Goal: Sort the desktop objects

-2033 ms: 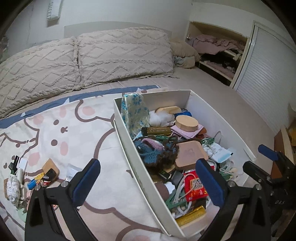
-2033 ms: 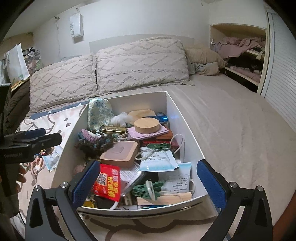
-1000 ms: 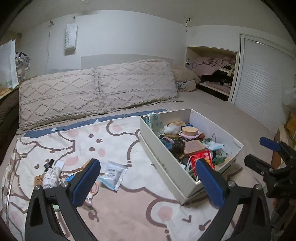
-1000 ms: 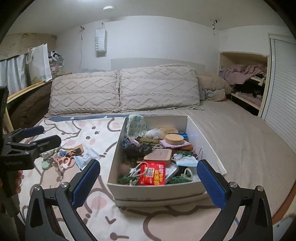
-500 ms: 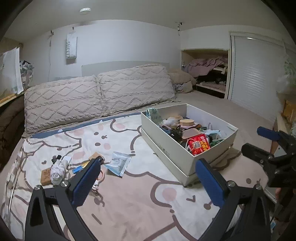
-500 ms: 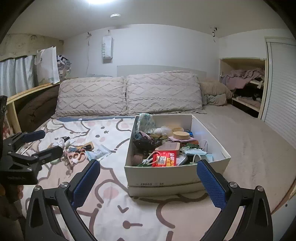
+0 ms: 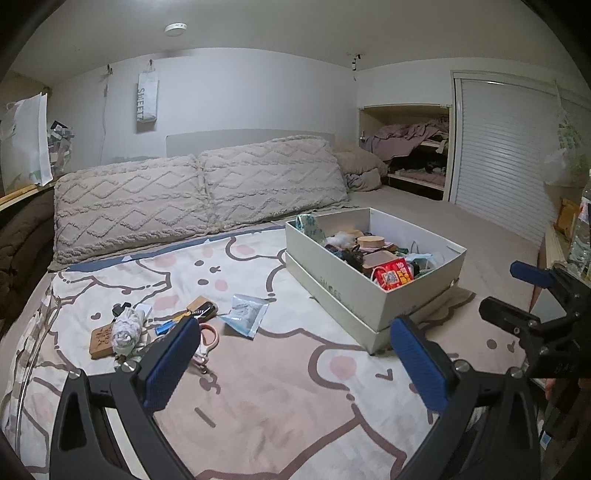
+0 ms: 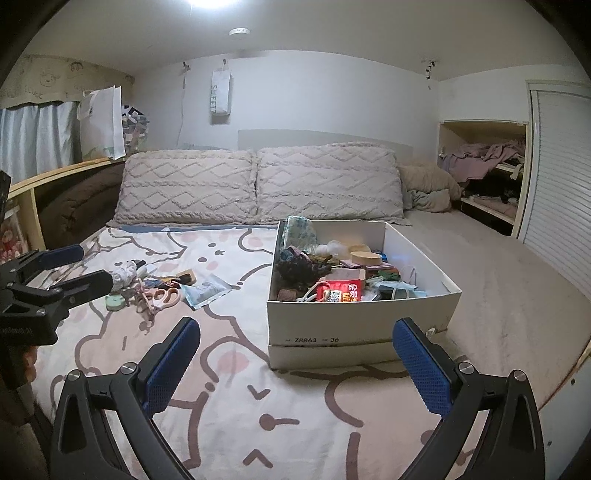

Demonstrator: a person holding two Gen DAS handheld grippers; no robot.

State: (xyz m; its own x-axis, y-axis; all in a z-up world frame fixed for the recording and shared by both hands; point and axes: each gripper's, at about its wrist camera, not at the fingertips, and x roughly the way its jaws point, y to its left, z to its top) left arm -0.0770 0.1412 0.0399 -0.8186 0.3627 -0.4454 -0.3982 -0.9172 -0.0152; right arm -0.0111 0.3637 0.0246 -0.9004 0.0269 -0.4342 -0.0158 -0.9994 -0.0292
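A bed (image 8: 498,295) with two textured beige pillows (image 8: 258,184) stands against a white wall (image 8: 314,92). A cartoon-print blanket (image 8: 229,369) covers its near side. An open closet shelf (image 8: 491,173) adjoins a slatted white door (image 8: 561,177); a ceiling light (image 8: 207,3) glows.

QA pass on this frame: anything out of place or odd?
Yes. A cluster of small items still lies loose on the bedspread left of the white box: pink-handled scissors, a clear packet and a wooden block. The box itself is heaped and unsorted. Nothing looks spilled or damaged.
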